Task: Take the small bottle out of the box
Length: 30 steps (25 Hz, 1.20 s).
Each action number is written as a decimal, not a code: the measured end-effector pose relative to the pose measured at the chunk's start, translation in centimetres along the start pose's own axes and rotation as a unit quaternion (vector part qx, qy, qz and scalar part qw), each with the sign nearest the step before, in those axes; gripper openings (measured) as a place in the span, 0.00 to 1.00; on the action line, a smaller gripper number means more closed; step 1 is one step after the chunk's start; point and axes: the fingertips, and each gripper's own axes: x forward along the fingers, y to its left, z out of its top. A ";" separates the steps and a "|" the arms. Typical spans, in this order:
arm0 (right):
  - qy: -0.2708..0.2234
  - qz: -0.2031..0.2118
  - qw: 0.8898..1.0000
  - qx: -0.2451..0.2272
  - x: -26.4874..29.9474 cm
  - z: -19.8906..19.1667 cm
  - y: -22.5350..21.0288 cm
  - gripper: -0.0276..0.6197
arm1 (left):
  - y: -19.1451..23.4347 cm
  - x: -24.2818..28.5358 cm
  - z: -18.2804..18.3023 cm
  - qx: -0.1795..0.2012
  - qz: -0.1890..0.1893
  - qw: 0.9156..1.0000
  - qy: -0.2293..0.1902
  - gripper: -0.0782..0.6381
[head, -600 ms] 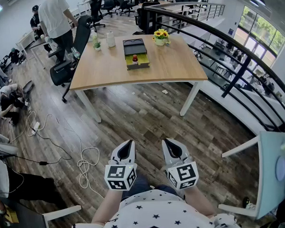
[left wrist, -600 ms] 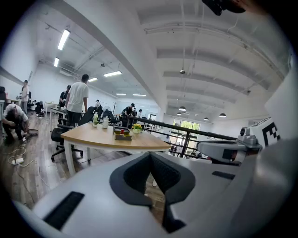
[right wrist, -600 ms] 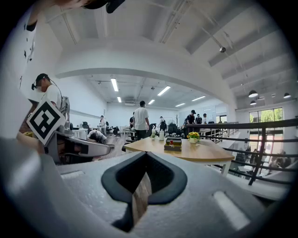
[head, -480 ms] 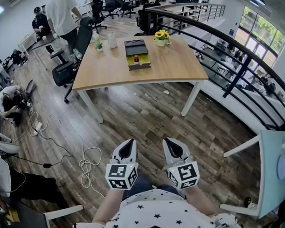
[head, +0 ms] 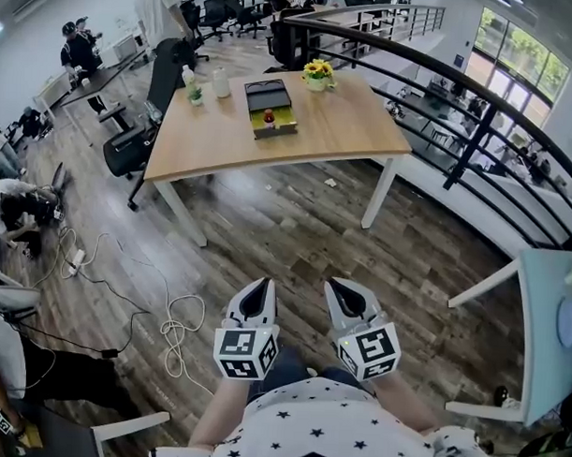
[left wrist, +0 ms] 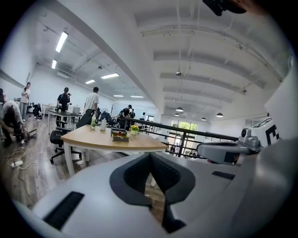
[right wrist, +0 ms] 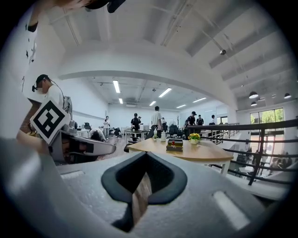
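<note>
Head view: your left tool [head: 258, 287] and right tool [head: 346, 287] are held low in front of you, side by side over the wood floor [head: 296, 223], well apart from the table [head: 346, 131]. The box [head: 270, 96] lies on the table's far half, and the small bottle [head: 268, 117], red-topped, stands in the box's near end. A flower pot [head: 318, 74] sits beyond the box; a white cable [head: 175, 327] loops on the floor to your left. Left gripper view: jaws pressed together, nothing between them; the table and box [left wrist: 119, 135] are far ahead. Right gripper view: jaws likewise together and empty, pointing toward the table, with the box [right wrist: 175, 145] small on top; the bottle is barely a red speck there.
</note>
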 end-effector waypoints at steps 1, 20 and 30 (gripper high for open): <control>0.000 0.001 1.000 -0.001 -0.1 0.0 0.0 0.05 | -0.1 -0.1 -0.1 0.000 0.001 1.000 -0.001 0.11; 0.043 0.026 0.998 0.026 -1.0 -2.1 -0.4 0.14 | -1.8 -0.3 -0.4 0.006 -0.004 1.000 0.003 0.23; 0.034 0.018 0.999 0.037 1.3 -1.9 -2.6 0.28 | -1.4 2.4 0.4 0.007 -0.019 1.000 -0.001 0.33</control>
